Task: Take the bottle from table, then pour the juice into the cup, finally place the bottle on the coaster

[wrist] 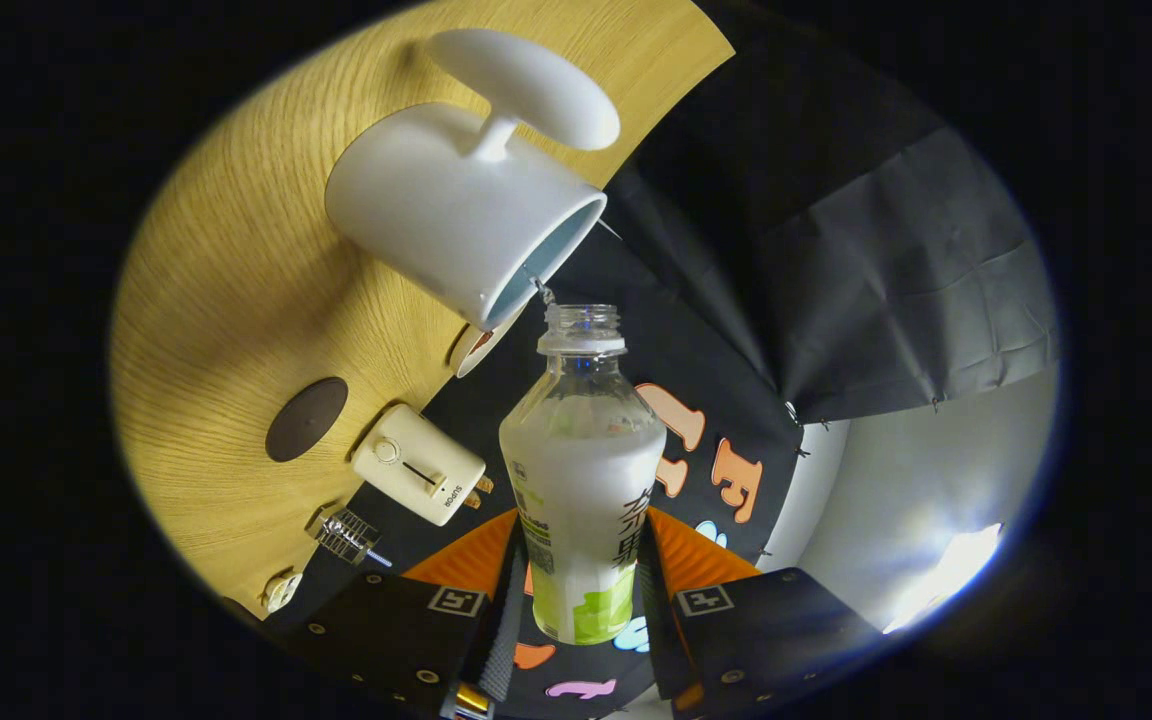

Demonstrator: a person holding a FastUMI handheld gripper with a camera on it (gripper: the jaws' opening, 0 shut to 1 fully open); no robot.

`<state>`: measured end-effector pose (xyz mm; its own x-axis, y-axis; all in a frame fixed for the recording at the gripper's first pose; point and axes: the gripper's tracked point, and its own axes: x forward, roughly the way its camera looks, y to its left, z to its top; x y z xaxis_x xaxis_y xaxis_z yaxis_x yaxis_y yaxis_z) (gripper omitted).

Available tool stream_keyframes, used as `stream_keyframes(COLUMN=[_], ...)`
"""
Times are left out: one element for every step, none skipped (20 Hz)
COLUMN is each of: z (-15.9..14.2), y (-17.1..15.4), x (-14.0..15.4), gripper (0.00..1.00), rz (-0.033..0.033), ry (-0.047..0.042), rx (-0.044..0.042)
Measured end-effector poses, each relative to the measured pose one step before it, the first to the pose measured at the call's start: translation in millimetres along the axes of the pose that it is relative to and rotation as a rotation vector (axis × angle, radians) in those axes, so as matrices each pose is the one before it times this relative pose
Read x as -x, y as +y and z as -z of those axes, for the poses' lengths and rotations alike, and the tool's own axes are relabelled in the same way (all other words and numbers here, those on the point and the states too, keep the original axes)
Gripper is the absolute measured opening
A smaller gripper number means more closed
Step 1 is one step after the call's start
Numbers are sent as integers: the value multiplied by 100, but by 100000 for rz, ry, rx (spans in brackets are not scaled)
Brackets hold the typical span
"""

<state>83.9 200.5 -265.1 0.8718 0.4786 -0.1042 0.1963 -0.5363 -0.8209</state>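
While the gripper [581,590] is pinching the bottle [582,470] w/ both fingers pressing on its lower labelled body, one finger [496,590] on each side, the whole view is sitting rolled over, so the table [236,330] is showing as a slanted wooden plane off to one side of the bottle. The bottle is standing capless between the fingers, neck pointing away from them, w/ whitish juice filling it up to abt the shoulder. Just past the bottle's open mouth, the white cup [461,225] is sitting on the table w/ its rim nearly touching the neck; a thin trickle is showing btwn mouth and rim. The cup's broad white handle is sticking out on the side away from the bottle. Beside the bottle's body, on the table edge, a cream-coloured appliance [418,465] w/ a dial and slider is resting, and a dark round coaster [306,418] is lying just beyond it. Nearer the fingers, a small clear ribbed item [346,535] is lying at the table edge. Farthest back, grey cloth [926,290] is hanging behind the bottle.
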Motion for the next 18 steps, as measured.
stream_keyframes(z=[99, -98, 64, -27, -88, 56, 98, 220, 172, 274, 84, -101, -161, -211, -172, 184, 99, 72], y=[59, 173, 223, 99, 121, 202, 329, 468, 416, 477, 284, 299, 128, 139, 246, 373, 450, 469], x=[8, -28, -50, 123, 72, -1, -28, -79, -62, -163, -32, 246, 94, 103, 32, -206, 3, -71], gripper=[55, 55, 55, 55, 55, 55, 55, 55, 55, 55, 55, 55, 55, 55, 55, 55, 55, 55], rz=[-289, -488, -500, -278, -289, -436, -855, -1097, -1528, -1368, -1609, -1550, -1075, -717, -1144, -1299, -1890, -1786], ry=[138, -56, 247, 262, 379, 340, 667, 827, 1082, 1121, 1242, 1028, 573, 532, 308, 777, 867, 1071], rx=[-515, -851, -1027, -869, -854, -967, -1877, -2576, -3479, -3758, -4119, -4129, -3947, -4228, -4971, -5653, -5719, -5123])
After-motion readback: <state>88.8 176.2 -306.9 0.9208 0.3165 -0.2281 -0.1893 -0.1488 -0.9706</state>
